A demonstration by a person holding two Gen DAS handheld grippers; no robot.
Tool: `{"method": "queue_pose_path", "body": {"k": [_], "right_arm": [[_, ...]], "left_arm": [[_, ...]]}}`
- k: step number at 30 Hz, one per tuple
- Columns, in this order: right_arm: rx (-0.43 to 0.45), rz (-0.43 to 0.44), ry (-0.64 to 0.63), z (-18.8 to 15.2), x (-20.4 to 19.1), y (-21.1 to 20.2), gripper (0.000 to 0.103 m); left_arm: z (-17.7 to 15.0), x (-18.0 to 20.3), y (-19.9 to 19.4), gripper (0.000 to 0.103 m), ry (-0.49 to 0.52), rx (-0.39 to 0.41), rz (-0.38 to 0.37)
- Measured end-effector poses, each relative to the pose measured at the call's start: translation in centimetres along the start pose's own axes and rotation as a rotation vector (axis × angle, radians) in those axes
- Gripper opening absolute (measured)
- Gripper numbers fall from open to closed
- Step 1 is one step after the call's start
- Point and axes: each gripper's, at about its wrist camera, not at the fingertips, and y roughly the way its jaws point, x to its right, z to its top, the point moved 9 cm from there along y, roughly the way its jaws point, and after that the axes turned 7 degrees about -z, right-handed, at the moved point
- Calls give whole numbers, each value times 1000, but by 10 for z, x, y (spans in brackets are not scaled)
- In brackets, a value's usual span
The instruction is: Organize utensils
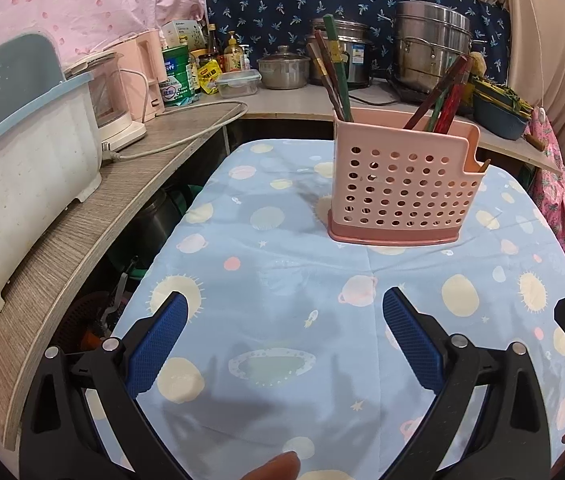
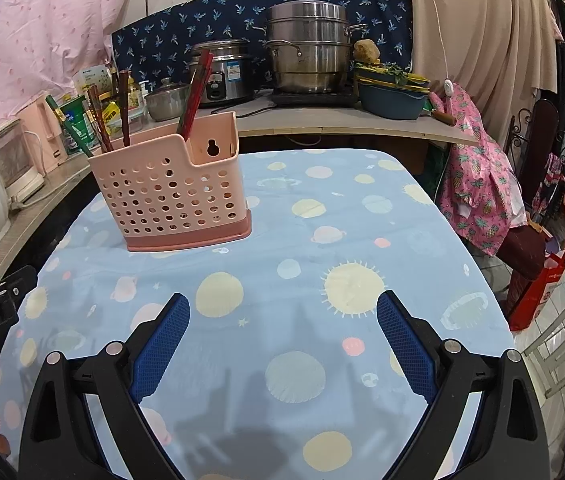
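I held my left gripper and right gripper low over the tablecloth, jaws spread (both empty); the pink holder of chopsticks stood well ahead.

Bright, even indoor light; soft shadows on the tablecloth; fisheye-bent edges, dark corners

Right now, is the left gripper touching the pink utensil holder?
Apart. In the left wrist view the left gripper is open over the tablecloth, and a wide stretch of bare cloth separates its fingertips from the pink utensil holder.
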Motion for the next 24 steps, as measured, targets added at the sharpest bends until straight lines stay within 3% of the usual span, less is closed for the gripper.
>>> {"method": "queue_pose_path", "body": {"k": [10, 24], "right_arm": [[-2, 1, 0, 1, -1, 4, 91], [-12, 4, -4, 5, -4, 20, 91]], "left_arm": [[1, 13, 9, 94, 20, -15, -36], [2, 8, 18, 94, -3, -21, -14]]}}
